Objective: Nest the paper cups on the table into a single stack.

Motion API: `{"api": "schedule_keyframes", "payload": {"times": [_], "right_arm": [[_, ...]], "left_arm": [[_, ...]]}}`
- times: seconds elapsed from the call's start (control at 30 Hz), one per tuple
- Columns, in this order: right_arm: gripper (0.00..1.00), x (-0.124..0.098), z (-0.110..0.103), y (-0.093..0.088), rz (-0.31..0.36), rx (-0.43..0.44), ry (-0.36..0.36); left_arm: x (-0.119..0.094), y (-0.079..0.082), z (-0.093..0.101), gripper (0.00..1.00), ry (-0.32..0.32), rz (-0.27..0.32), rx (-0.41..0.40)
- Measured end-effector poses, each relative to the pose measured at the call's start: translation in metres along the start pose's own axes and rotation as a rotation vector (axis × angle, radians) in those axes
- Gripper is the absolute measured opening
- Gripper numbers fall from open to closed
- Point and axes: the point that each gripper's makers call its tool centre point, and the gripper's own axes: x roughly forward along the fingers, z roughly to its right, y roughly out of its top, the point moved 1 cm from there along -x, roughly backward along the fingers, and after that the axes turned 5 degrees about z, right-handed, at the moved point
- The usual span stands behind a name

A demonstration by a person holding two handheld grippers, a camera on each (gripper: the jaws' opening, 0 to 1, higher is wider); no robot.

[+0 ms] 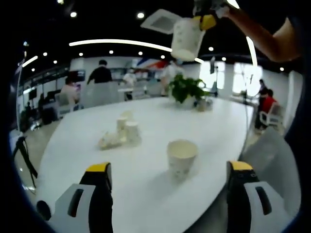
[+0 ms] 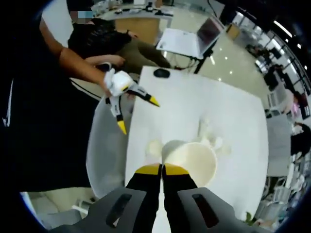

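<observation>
Tapered paper cup (image 1: 181,159) (matte, cream)

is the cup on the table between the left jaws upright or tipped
Upright. In the left gripper view the paper cup stands on its base on the white table, open rim facing up.

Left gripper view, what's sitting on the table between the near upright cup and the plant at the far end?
In the left gripper view, only bare white table lies between the upright cup and the plant.
</observation>
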Motion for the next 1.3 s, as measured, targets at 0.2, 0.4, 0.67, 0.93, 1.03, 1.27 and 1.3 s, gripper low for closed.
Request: {"api": "schedule_keyframes", "payload": {"times": [0.2, 0.4, 0.67, 0.93, 1.03, 1.27, 1.3], "right_arm": [[0.00, 0.011, 0.004, -0.005, -0.031, 0.027, -0.006], [0.00, 0.027, 0.003, -0.010, -0.051, 0.067, -0.001], [0.00, 0.054, -0.007, -0.018, -0.068, 0.084, 0.032], [0.00, 0.086, -0.014, -0.028, -0.090, 0.103, 0.052], [0.00, 0.100, -0.019, -0.031, -0.097, 0.108, 0.065], [0.00, 0.127, -0.024, -0.038, -0.108, 0.124, 0.075], [0.00, 0.131, -0.024, -0.040, -0.111, 0.134, 0.078]], "left_arm": [[0.001, -0.005, 0.000, 0.97, -0.002, -0.021, 0.009], [0.003, -0.009, 0.003, 0.96, -0.016, -0.044, 0.028], [0.005, -0.012, 0.006, 0.96, -0.040, -0.061, 0.033], [0.005, -0.015, 0.006, 0.96, -0.040, -0.073, 0.033], [0.005, -0.016, 0.006, 0.96, -0.041, -0.078, 0.034], [0.004, -0.018, 0.006, 0.95, -0.037, -0.084, 0.035], [0.004, -0.018, 0.006, 0.95, -0.038, -0.086, 0.035]]}}
